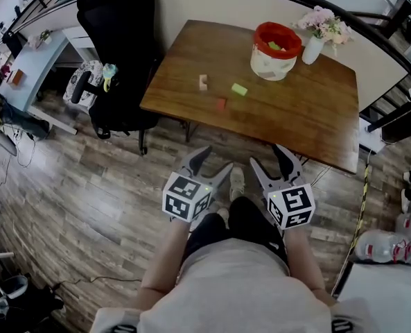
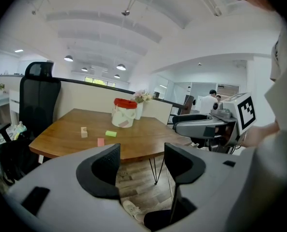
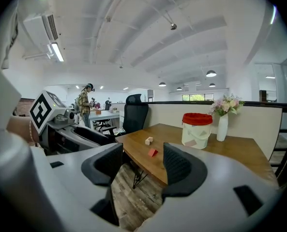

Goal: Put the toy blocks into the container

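Note:
Three blocks lie on the wooden table (image 1: 309, 116): a beige one (image 1: 204, 82), a green one (image 1: 239, 89) and a red one (image 1: 221, 103). The white container with a red rim (image 1: 276, 50) stands further back, and a green piece shows inside it. My left gripper (image 1: 214, 164) and right gripper (image 1: 269, 159) hang over the floor, short of the table's near edge, both open and empty. The left gripper view shows the beige block (image 2: 84, 132), green block (image 2: 110, 134), red block (image 2: 100, 141) and container (image 2: 124, 112) beyond the jaws. In the right gripper view the red block (image 3: 153, 152) and beige block (image 3: 148, 140) show.
A black office chair (image 1: 115, 54) stands left of the table. A white vase of flowers (image 1: 316, 37) is beside the container. Water bottles (image 1: 378, 245) lie on the floor at the right. A dark railing (image 1: 399, 54) curves behind the table.

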